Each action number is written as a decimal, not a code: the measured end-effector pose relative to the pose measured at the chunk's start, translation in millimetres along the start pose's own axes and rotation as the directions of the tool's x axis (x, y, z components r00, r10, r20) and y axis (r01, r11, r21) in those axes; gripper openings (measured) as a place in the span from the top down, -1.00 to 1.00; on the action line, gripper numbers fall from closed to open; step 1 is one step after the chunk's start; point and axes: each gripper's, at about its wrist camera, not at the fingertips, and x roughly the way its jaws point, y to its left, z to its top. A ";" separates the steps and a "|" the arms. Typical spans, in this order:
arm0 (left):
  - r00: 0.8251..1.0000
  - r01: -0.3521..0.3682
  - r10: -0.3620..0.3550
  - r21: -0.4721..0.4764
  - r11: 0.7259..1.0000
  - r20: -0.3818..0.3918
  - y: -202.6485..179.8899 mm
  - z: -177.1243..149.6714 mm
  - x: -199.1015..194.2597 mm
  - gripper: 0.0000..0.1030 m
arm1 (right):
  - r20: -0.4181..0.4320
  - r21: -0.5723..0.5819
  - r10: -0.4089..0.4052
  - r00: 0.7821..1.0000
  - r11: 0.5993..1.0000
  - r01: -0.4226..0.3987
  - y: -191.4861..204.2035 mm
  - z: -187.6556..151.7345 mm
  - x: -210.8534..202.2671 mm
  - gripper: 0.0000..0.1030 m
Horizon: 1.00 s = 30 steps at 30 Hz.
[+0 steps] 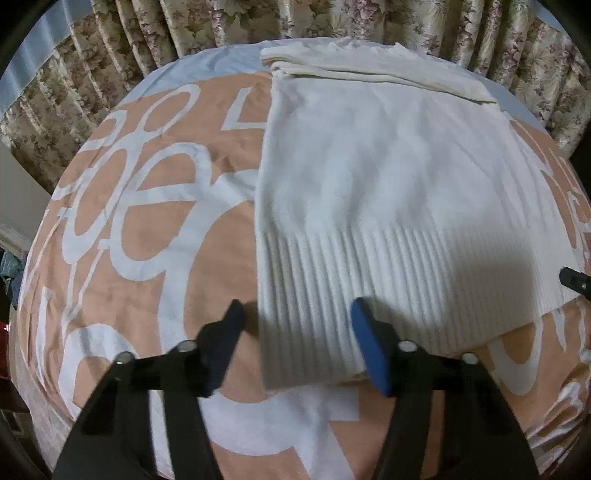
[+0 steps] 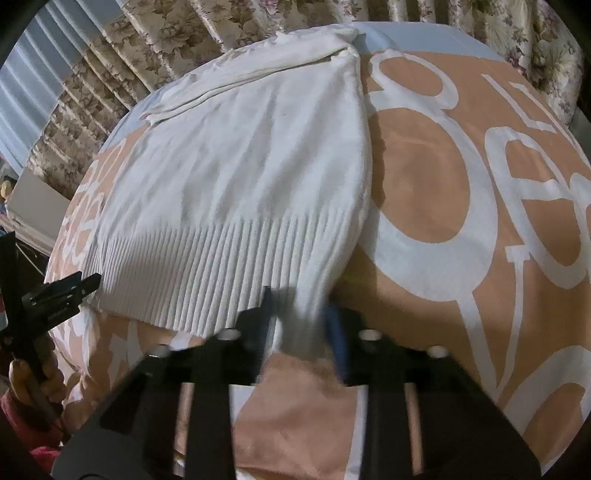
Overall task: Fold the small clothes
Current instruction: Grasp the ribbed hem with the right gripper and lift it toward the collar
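Tongs at the hem of a white sweater on a bed

Left tongs [image 1: 295,332], nearest the viewer, stand partly open astride the near left corner of the white sweater [image 1: 388,177]; one blue pad rests on the ribbed hem [image 1: 369,280], the other on the bedspread [image 1: 129,258] beside it, gripping nothing. Right tongs [image 2: 299,317] are nearly closed, pinching the hem's near right corner. The sweater lies flat on the peach-and-white bedspread, its hem toward the near edge of the bed, folded sleeves [image 1: 369,70] across its top at the far edge. Floral curtains [image 1: 184,29] hang beyond.
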 end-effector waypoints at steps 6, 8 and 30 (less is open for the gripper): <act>1.000 -0.009 0.009 0.012 1.000 -0.001 -1.7 7.0 -2.4 0.61 | -0.005 -0.056 0.003 1.000 0.998 -0.003 8.1 4.8 -2.2 0.82; 1.000 -0.002 0.002 -0.004 1.000 -0.001 3.2 11.2 -5.1 0.73 | -0.004 -0.062 0.028 1.000 0.998 -0.029 11.5 9.2 -6.6 0.82; 0.994 0.096 -0.093 -0.060 0.993 0.055 61.6 90.7 -10.2 0.71 | 0.118 -0.161 0.185 0.976 0.973 -0.165 44.2 156.8 -29.6 0.82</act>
